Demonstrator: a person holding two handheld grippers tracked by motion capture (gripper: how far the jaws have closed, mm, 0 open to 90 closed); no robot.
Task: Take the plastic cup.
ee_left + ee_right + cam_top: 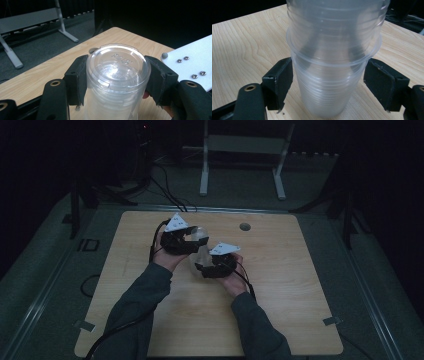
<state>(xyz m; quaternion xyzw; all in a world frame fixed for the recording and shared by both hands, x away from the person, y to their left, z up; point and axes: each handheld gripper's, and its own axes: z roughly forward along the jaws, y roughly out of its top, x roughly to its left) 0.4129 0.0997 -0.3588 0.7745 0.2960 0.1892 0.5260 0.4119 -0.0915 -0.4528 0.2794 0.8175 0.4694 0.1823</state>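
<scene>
Clear plastic: a stack of nested cups [199,251], see-through and thin-walled, held up off the worktop [280,285] near its middle.
Stack's pose: tilted, its closed bottom end [117,62] toward my left hand and its lower run toward my right, as the high view shows it.
Left fingers: my left gripper [117,75] pinches the stack just below that closed end, a black pad [77,80] pressed to each side of the wall. I judge this grip is there to anchor the stack, so the rest can be worked against it.
Right fingers: my right gripper [328,85] has its pads [279,82] spread to either side of the stack below a protruding rim [332,60]. A gap shows on both sides, so they pinch nothing yet.
Why there: that rim marks where one cup sits in the next. Fingers placed just under it could, I judge, catch the nested group and draw it away from the part my left holds.
Step in hand: likely pulling cups apart, with the right grip not yet made.
Care needed: thin plastic dents easily, so a gentle squeeze looks wise. Nested cups may also stick together and come off in a clump.
Around: bare wood all about, with a small round hole [244,226] farther back.
</scene>
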